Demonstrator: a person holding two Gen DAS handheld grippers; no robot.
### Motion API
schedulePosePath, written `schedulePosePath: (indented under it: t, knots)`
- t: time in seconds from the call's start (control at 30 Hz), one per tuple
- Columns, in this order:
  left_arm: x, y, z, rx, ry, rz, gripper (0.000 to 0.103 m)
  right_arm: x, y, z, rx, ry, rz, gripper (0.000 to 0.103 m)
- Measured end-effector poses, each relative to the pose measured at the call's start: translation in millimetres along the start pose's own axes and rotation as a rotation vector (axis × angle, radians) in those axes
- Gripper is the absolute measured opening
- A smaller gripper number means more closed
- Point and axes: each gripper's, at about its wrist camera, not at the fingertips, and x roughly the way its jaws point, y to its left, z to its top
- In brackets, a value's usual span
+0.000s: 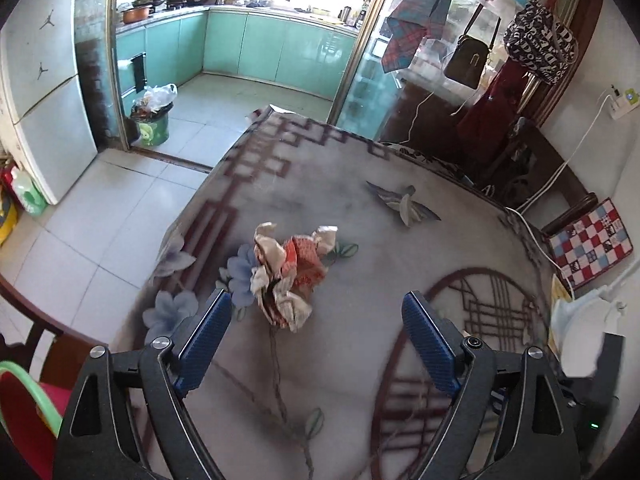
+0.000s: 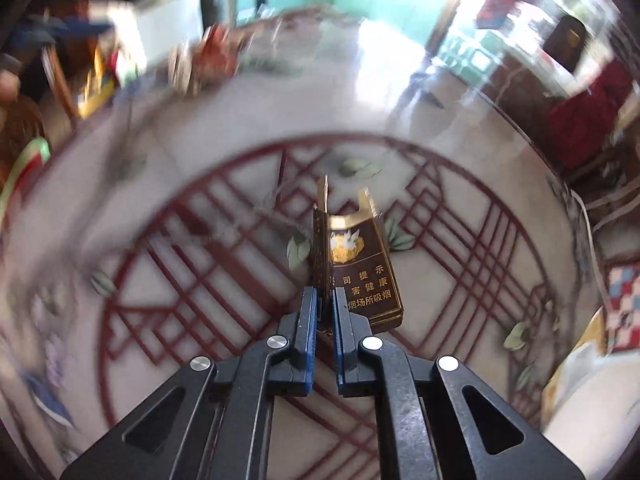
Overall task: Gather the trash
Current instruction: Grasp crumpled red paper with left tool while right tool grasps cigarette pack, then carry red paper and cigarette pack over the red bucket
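Note:
A crumpled red and cream paper wrapper (image 1: 289, 274) lies on the patterned tablecloth (image 1: 360, 220), just ahead of my left gripper (image 1: 316, 308), which is open and empty with its blue pads either side of it. My right gripper (image 2: 325, 300) is shut on a flattened brown and gold cigarette pack (image 2: 356, 256), held above the table. The crumpled wrapper also shows blurred at the far left of the right wrist view (image 2: 208, 60).
A green trash bin (image 1: 152, 120) with a plastic bag stands on the kitchen floor beyond the table. A fridge (image 1: 40, 92) is at left. A red chair (image 1: 24, 408) is near left. A white cable (image 1: 536, 236) and a checked cushion (image 1: 592, 240) lie at right.

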Motion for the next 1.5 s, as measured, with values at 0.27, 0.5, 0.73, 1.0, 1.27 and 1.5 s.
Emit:
schedulePosePath:
  t: [0.27, 0.5, 0.73, 1.0, 1.27, 1.5]
  knots:
    - [62, 2, 5, 0.009, 0.110, 0.138, 0.015, -45, -26, -5, 0.220, -0.133, 0.075, 0.006]
    - [23, -5, -8, 0.004, 0.095, 0.080, 0.008, -62, -26, -8, 0.399, -0.165, 0.111, 0.006]
    - [-32, -16, -43, 0.050, 0.110, -0.007, 0.008, -102, 2, -3, 0.459, -0.219, 0.030, 0.006]
    - [-91, -14, -71, 0.103, 0.106, -0.077, 0.008, -160, 52, -5, 0.445, -0.270, -0.071, 0.006]
    - [-137, 9, -82, 0.100, 0.077, -0.132, 0.008, -194, 101, -17, 0.458, -0.290, -0.095, 0.006]
    - [-165, 32, -91, 0.106, 0.051, -0.144, 0.008, -216, 143, -21, 0.448, -0.313, -0.100, 0.006]
